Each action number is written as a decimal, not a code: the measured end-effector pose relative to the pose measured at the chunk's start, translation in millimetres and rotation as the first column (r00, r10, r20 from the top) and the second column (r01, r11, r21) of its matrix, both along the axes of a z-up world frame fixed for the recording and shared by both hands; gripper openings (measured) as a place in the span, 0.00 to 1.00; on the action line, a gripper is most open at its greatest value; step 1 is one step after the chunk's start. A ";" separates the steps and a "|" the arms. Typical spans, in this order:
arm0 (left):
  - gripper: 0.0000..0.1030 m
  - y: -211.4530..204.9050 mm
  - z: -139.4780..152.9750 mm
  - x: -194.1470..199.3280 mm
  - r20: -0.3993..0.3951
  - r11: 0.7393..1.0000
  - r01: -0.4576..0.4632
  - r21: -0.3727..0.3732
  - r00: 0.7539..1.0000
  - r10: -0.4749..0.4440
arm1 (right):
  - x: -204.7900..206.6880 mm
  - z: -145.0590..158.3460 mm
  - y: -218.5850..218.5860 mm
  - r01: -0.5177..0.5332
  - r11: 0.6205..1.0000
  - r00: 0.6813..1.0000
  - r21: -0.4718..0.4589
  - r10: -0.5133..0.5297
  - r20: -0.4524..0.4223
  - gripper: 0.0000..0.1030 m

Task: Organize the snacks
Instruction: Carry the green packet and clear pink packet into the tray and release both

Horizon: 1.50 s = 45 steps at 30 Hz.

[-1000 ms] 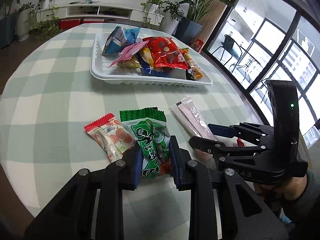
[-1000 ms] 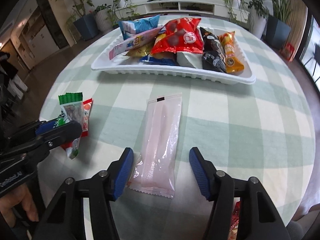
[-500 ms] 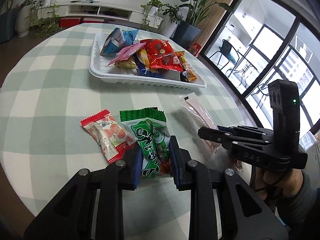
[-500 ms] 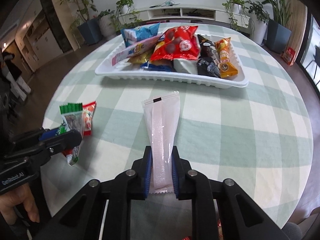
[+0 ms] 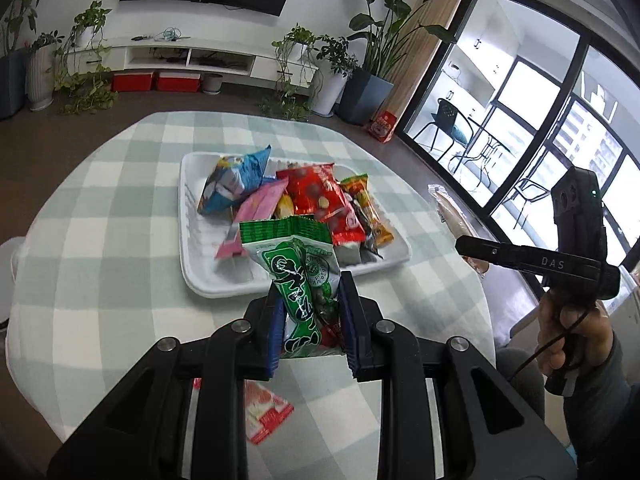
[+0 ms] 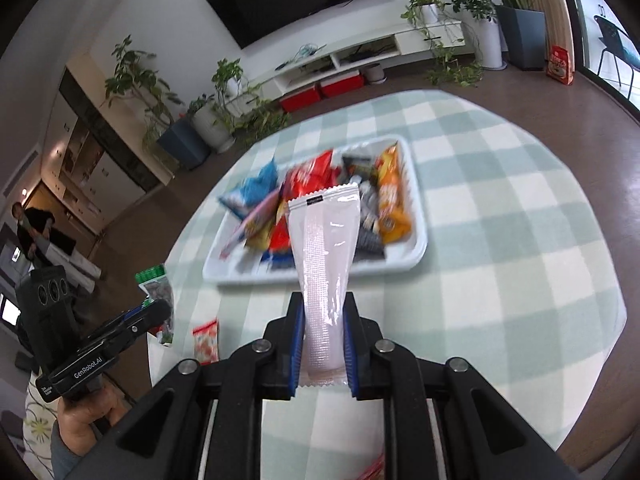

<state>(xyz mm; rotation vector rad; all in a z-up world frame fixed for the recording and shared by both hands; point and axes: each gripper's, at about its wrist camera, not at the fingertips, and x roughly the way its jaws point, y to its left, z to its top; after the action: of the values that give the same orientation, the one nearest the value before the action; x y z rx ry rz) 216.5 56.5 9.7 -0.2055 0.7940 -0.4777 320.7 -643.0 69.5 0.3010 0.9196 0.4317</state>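
Between the blue pads of the left hand-held gripper (image 5: 310,324) sits a green snack packet (image 5: 298,280), clamped at its lower end and lifted off the bench (image 5: 100,240), its crimped top standing up ahead of the fingers. Just beyond it lies the white tray (image 5: 192,272) piled with snack bags. Below and to the left of this hand-held gripper, a red and white packet (image 5: 266,412) lies flat on the checked cloth. Off to its right, the right hand-held gripper (image 6: 322,344) is closed on a pale pink packet (image 6: 324,248), also held in the air, with its far end pointing toward the tray (image 6: 420,216) ahead.
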 end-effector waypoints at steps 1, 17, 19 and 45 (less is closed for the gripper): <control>0.22 -1.9 4.0 10.8 0.002 1.000 0.003 0.003 1.000 -0.003 | 9.5 3.9 -1.1 0.007 1.000 1.000 0.000 -0.007 0.005 0.19; 0.22 -69.8 -27.6 140.6 -0.091 0.969 0.106 0.224 0.992 -0.087 | 128.0 -34.5 36.7 0.009 0.997 0.997 -0.073 -0.014 -0.076 0.19; 0.22 -71.4 -37.6 146.6 -0.105 0.963 0.114 0.242 0.990 -0.091 | 135.0 -40.8 38.7 0.003 0.997 0.996 -0.082 -0.010 -0.089 0.19; 0.54 -72.8 -51.4 138.1 -0.077 0.962 0.111 0.248 0.992 -0.095 | 141.3 -53.3 46.5 -0.017 0.989 0.996 -0.144 0.005 -0.085 0.30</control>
<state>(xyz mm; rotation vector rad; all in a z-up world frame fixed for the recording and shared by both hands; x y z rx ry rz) 354.6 -16.3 -41.7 0.0576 0.9238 -0.4653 462.0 -596.4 16.2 0.1822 1.0306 0.3623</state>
